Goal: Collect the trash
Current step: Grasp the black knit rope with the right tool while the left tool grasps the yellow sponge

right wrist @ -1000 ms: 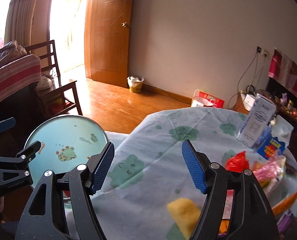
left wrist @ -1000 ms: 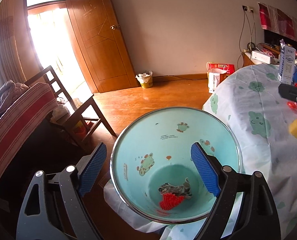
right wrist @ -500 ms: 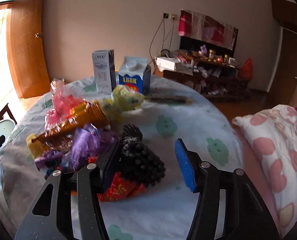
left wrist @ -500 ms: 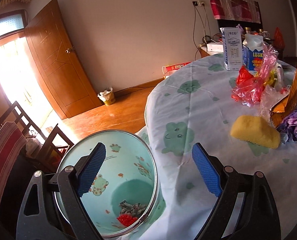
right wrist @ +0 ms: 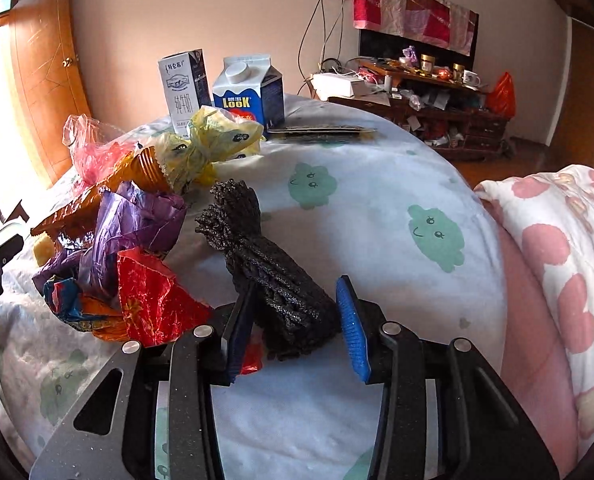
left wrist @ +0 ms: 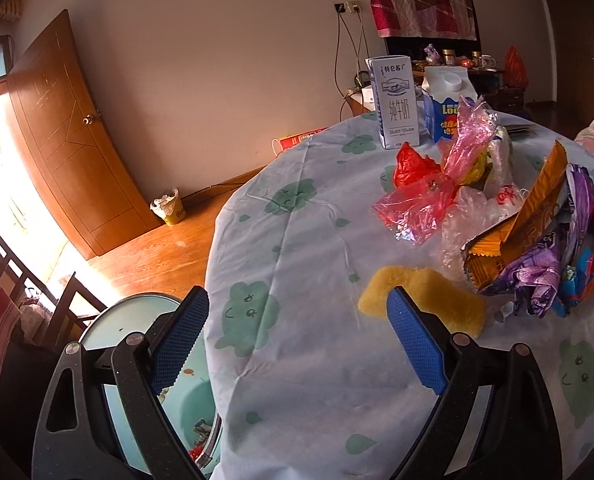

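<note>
Left wrist: left gripper spread wide, holding nothing, over table. Yellow sponge at 2 o'clock, just beyond right pad. Wrappers heaped at 3 o'clock, cartons at 1 o'clock. Bin low at 8 o'clock, beside the table edge.

Right wrist: right gripper partly closed around black net, the net's near end between the pads; firm grip not certain. Wrappers at 10 o'clock, touching the net. Cartons at 11 o'clock.
</note>
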Demonstrator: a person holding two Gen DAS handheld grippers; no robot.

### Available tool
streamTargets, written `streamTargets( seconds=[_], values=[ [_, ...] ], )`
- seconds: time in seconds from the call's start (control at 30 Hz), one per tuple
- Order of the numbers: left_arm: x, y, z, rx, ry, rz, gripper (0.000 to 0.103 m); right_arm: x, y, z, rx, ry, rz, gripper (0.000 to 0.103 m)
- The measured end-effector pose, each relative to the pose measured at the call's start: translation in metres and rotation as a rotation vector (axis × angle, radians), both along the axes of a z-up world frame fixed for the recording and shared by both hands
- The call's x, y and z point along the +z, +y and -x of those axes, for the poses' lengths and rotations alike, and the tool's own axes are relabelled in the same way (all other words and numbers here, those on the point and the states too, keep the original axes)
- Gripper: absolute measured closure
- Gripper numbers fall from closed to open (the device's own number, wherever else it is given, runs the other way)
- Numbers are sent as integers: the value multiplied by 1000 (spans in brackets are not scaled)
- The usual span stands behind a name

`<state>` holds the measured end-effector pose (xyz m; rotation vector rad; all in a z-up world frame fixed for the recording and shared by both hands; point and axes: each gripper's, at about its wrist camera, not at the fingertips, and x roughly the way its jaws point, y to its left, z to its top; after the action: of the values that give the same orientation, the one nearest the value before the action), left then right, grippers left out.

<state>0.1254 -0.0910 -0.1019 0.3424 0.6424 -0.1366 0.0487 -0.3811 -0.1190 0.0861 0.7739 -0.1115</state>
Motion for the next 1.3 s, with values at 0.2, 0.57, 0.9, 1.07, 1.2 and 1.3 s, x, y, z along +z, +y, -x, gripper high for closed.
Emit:
streamTargets(
  seconds=[0.2,0.57,0.9,1.07,1.2,1.3],
  values=[
    [-4,-20,-5,-40,21,4,14,3,-5,8,-9,-43,-7,86],
    [-21,-42,-5,-169,118,43,76,-5,-4,1,24,-5,-15,64],
    [-17,-39,0,-170,96,39,85,-6,-2,0,43,-11,-31,89],
    [-8,-31,4,-149,68,48,87,1,-1,4,25,-41,-12,90],
    [7,-20,9,-118,26,55,87,14,-2,10,7,-82,9,90],
    [18,-10,14,-80,-13,60,87,27,-3,16,-8,-124,20,90]
  ],
)
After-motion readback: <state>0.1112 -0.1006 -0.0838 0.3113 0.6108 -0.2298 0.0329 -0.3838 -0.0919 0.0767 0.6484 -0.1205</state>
